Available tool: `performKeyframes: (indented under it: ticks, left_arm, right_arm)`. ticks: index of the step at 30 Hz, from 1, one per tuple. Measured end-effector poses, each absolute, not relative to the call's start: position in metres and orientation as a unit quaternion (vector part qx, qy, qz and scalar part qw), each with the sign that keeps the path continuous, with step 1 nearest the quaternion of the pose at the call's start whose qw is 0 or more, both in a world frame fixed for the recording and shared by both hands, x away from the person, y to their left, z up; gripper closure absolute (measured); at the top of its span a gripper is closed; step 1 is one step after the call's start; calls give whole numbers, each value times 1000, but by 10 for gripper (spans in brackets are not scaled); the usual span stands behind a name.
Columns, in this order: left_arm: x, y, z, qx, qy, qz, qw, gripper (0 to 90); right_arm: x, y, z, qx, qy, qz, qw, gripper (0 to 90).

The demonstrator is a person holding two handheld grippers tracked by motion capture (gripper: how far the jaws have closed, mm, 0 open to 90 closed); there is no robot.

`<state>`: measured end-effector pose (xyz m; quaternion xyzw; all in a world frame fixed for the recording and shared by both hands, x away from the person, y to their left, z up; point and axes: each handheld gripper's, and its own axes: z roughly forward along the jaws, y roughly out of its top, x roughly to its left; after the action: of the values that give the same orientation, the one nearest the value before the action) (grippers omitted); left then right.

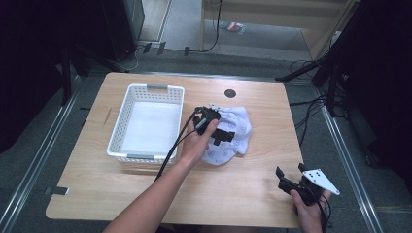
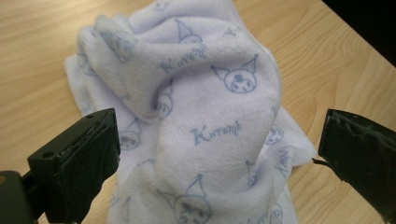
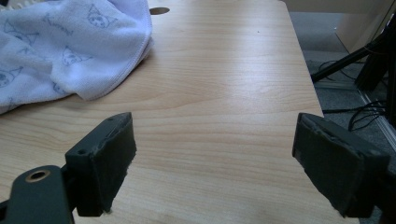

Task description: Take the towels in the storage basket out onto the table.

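The left gripper [image 2: 217,154] hangs over the crumpled towel [image 2: 201,116], its fingers [image 2: 88,154] spread wide to either side of the cloth, gripping nothing. The right gripper [image 3: 215,163] rests low over the bare wooden surface [image 3: 224,93], fingers [image 3: 105,158] wide apart and empty, the towel beyond its left finger.

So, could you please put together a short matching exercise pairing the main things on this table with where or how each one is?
Things:
1. towel
2. basket
3. left gripper
4. right gripper

States:
A. white, nothing inside, on the table's left
B. open above bare wood near the table's front right corner
C. crumpled beside the basket
D. jaws wide apart over the cloth, not pinching it

Pairs: 1-C, 2-A, 3-D, 4-B
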<state>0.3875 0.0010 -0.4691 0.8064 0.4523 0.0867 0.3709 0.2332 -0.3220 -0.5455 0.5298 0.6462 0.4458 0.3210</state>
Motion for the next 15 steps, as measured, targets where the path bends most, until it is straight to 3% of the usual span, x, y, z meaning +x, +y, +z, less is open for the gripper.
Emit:
performKeyframes:
  ticks: [15]
  left_arm:
    - [375,44,-435,778,462,133,406,0]
  right_arm:
    - [234,-323,-546,534,643,447,318,133]
